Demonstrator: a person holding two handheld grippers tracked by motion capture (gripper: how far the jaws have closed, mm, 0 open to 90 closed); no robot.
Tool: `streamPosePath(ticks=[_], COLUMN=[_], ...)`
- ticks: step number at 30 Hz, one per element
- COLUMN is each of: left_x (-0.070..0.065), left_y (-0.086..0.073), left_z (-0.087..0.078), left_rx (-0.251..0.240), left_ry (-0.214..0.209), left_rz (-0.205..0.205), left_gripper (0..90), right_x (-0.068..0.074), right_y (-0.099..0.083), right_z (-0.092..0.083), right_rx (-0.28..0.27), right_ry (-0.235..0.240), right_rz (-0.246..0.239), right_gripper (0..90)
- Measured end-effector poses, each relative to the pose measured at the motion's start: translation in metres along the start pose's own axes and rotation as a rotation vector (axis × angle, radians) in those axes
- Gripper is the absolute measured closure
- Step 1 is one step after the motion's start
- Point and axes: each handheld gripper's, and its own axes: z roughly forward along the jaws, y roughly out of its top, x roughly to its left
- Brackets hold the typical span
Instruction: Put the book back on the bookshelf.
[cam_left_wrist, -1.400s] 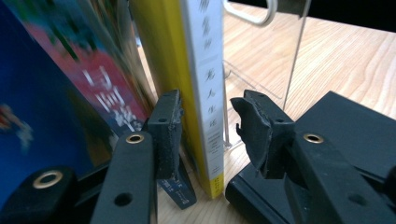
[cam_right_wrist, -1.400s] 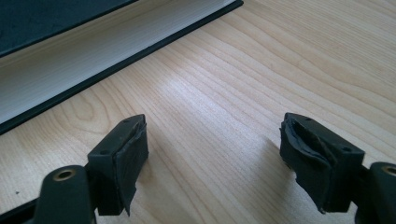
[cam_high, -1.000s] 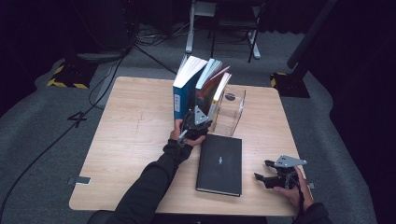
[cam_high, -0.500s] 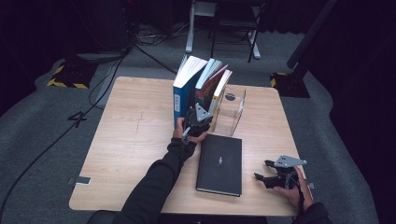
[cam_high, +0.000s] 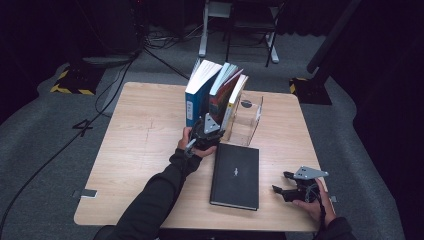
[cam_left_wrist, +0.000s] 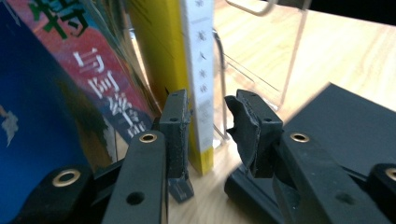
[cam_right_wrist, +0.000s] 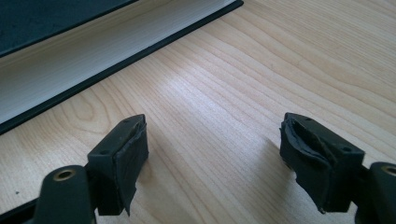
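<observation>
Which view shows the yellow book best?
Left gripper view: the yellow book stands upright with its white spine between the left gripper's open jaws, beside the clear stand. In the high view it is the small rightmost book of the row. The right gripper view faces table and black book.

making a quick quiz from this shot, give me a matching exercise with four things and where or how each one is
Things:
1. black book
2. yellow book
3. clear acrylic bookend
4. right gripper

States:
A. open, over bare wood near the table's front right corner
B. lying flat on the table
C. upright, its white spine between the left gripper's jaws
D. standing just right of the leaning row of books

Pairs: 1-B, 2-C, 3-D, 4-A
</observation>
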Motion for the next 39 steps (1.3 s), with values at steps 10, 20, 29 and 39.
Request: streamPosePath(ticks=[10, 20, 29, 39], left_x=[-0.002, -0.005, -0.008, -0.021], left_y=[-0.014, -0.036, -0.063, -0.089], left_z=[-0.028, -0.055, -0.073, -0.090], left_rx=[0.034, 0.087, 0.157, 0.225], left_ry=[-0.046, -0.078, -0.120, -0.186], left_rz=[0.040, 0.087, 0.139, 0.176], left_gripper=[58.7, 54.0, 50.4, 45.2], right_x=[0.000, 0.000, 0.000, 0.002], right_y=[0.000, 0.000, 0.000, 0.001], right_z=[0.000, 0.000, 0.000, 0.000], right_rx=[0.000, 0.000, 0.000, 0.009], right_ry=[0.000, -0.001, -0.002, 0.002], right_rz=[0.001, 0.001, 0.001, -0.005], right_gripper=[23.7, 23.7, 23.7, 24.1])
